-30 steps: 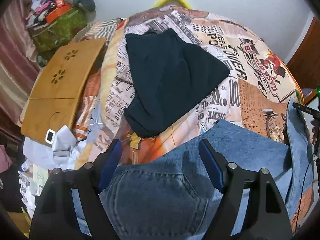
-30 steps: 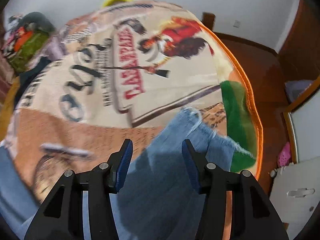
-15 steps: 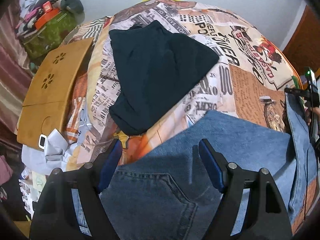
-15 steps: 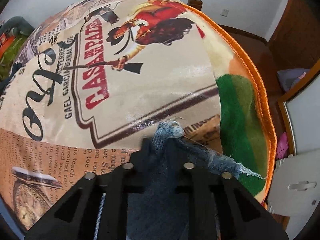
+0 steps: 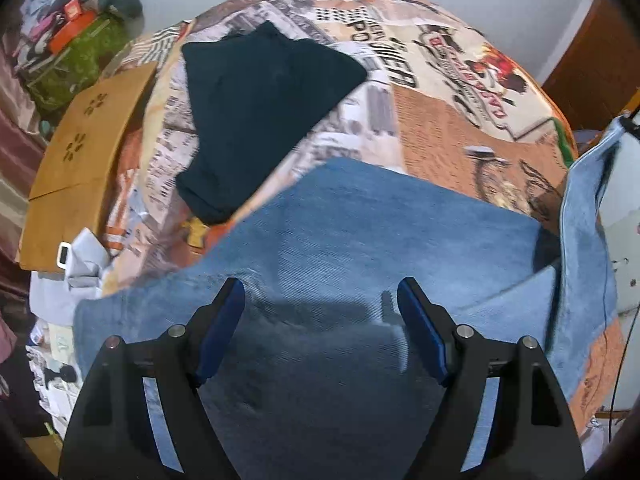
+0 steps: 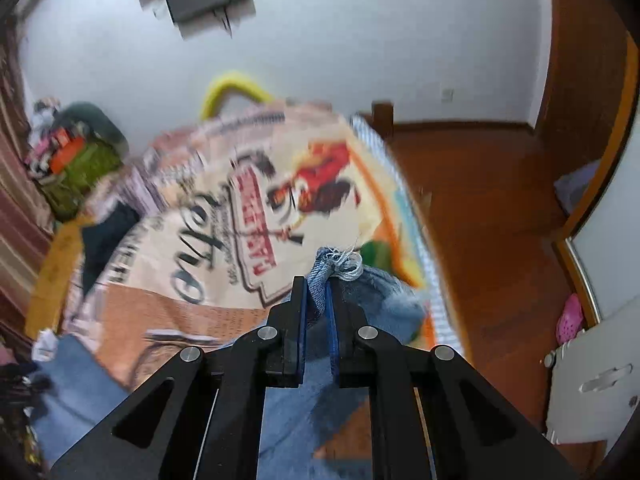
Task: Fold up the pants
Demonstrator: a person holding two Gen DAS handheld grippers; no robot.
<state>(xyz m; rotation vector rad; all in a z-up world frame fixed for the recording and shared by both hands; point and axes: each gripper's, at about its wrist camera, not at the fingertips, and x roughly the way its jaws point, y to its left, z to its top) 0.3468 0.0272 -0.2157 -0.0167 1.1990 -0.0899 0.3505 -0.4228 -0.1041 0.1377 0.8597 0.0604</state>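
Right gripper: we see the right gripper with its jaws drawn nearly together, pinching a frayed hem of the jeans; a tuft of loose threads sticks out just past the fingertips.
Right gripper pose: it points forward and slightly up over the bed, so wall and wooden floor fill much of its view, and the held denim hangs down beneath it.
Left gripper: the left gripper stands wide open, its blue pads well apart, with nothing between them.
Left gripper pose: it looks down along its fingers onto the denim; we cannot tell whether the fingertips touch the cloth.
Jeans: in the left view the jeans lie spread on the printed bedspread, and at the right edge a strip of denim rises off the bed.
Dark garment: a dark folded garment lies on the bedspread beyond the jeans, near them but apart.
Bedside: a wooden board rests along the bed's left edge.
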